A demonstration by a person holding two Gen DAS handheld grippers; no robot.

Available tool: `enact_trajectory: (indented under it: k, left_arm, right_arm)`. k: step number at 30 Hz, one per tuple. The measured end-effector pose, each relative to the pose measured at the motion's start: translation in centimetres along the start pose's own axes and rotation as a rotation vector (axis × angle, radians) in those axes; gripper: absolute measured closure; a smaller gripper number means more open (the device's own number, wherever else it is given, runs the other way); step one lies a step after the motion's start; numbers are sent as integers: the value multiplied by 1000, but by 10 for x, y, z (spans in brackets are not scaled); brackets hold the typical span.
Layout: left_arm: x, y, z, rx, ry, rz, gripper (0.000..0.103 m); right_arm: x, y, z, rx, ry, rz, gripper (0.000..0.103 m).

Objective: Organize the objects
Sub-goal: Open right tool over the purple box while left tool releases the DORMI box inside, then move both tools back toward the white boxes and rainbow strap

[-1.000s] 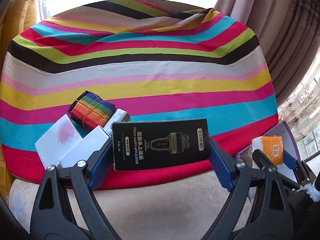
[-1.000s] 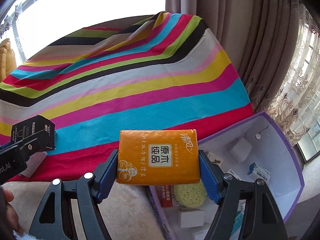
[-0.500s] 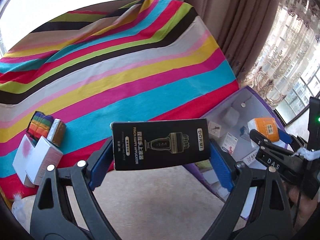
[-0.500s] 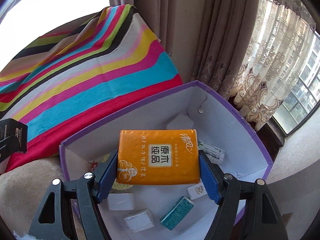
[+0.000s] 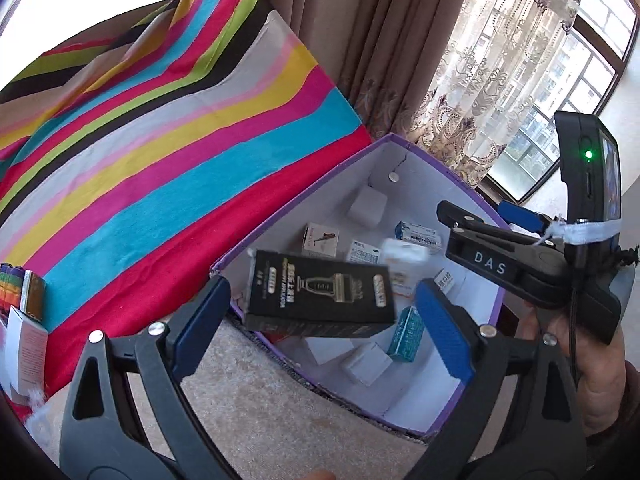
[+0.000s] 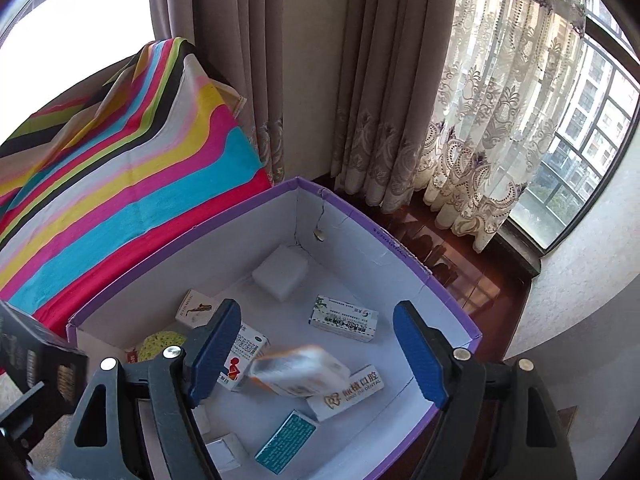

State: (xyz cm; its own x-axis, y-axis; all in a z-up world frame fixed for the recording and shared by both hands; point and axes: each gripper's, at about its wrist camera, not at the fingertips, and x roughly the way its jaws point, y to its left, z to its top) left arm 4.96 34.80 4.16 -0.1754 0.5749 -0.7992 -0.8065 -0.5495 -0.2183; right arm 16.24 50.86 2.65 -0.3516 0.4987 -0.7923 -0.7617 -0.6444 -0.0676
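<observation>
Two tools have just been spreading above the purple-rimmed box (image 6: 400,248). The left tool (image 5: 320,312) gapes around a tilted, stiff black carton (image 5: 320,296), seemingly released; take it by its short ends. The right tool (image 6: 316,352) stands wide, the soft orange tissue pack (image 6: 300,372) blurred, falling inside.

A cloth (image 5: 160,152) striped in red, turquoise, pink, yellow, white, black and lime is glowing at left, beside a white-lined box with a purple rim (image 6: 248,204). A black carton with gold print (image 5: 320,294) is showing between blue pads (image 5: 200,320). A blurred orange-and-white pack (image 6: 300,370) is lying among white cartons, a teal one (image 6: 286,440) nearest. Brown curtains (image 6: 248,60) and patterned cream lace (image 6: 500,100) are hanging at the far right.
</observation>
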Motion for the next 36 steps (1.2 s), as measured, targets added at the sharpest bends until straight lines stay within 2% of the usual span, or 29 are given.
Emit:
enact_trajectory:
  k: [5,11,18,23,36]
  left_arm:
    - [-7,12,-1,-39,-23,-31,8]
    - [-24,32,-1,-61,-74,34,8]
    - [-37,58,-5,-113,-122,51,8]
    - [-48,80,-9,-167,-154,54,8]
    - [-68,145,-29,-364,-164,99,8]
  right_arm:
    - [0,6,-1,-13,5,20,20]
    - [-1,18,-2,-34,14,43,20]
    - [-7,40,-4,-66,16,83,20]
    - [-17,66,-5,-105,6,128,20]
    - [-42,151,-18,-268,7,280,20]
